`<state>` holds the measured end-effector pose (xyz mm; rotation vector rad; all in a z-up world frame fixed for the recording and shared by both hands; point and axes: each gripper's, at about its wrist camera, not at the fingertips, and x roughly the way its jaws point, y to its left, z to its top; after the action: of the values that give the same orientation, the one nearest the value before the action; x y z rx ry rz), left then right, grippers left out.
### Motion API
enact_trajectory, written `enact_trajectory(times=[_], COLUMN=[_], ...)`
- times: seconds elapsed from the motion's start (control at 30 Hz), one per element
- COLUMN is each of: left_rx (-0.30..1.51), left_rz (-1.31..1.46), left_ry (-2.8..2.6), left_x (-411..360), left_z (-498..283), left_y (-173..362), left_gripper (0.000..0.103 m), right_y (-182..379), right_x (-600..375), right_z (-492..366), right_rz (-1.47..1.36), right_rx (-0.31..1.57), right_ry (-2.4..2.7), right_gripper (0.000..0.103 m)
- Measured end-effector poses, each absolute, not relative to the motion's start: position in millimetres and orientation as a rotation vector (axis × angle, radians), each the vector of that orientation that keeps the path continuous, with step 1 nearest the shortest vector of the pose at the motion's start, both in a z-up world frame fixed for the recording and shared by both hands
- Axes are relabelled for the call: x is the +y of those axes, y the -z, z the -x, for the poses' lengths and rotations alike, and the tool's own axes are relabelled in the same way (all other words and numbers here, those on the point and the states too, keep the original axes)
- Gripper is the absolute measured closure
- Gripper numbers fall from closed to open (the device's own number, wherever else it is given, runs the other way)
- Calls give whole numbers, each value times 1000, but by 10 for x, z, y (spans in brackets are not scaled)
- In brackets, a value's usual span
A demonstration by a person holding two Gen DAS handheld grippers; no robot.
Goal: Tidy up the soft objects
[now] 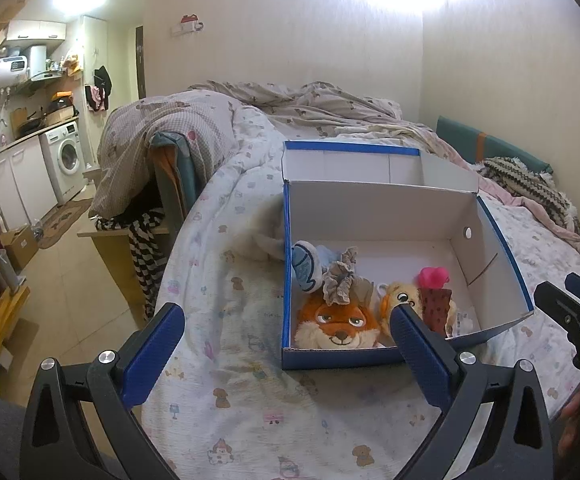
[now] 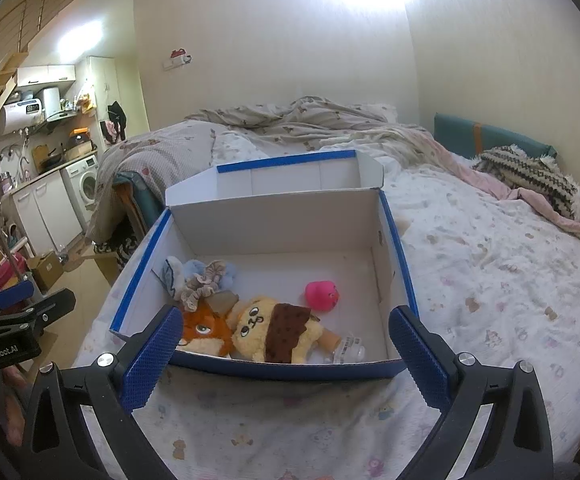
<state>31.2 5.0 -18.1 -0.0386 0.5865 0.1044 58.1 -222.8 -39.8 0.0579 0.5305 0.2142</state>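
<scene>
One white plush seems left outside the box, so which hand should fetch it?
Left. The white plush lies against the left wall of the box, ahead of the open, empty left tool; the right tool faces the box, which hides the plush from it.

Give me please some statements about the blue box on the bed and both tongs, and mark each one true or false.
1. The orange fox plush lies inside the blue box. True.
2. The box is closed by its lid. False: the lid is folded back and the box is open.
3. The left tongs hold the pink toy. False: they are open and empty.
4. The right tongs are open. True.
5. The grey scrunchie lies on the bedsheet. False: it is in the box.
</scene>
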Motion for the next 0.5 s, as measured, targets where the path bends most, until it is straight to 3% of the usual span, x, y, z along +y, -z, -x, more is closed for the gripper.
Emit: enact_trajectory(times=[0.5], left_rx=[603], left_rz=[36], left_ry=[-106], left_x=[29], left_z=[-325], left_y=[229], left_gripper=[1], right_y=[415], right_x=[-2151], right_z=[-571], right_rz=[-42], right_rx=[544], right_ry=[-217], right_gripper=[0])
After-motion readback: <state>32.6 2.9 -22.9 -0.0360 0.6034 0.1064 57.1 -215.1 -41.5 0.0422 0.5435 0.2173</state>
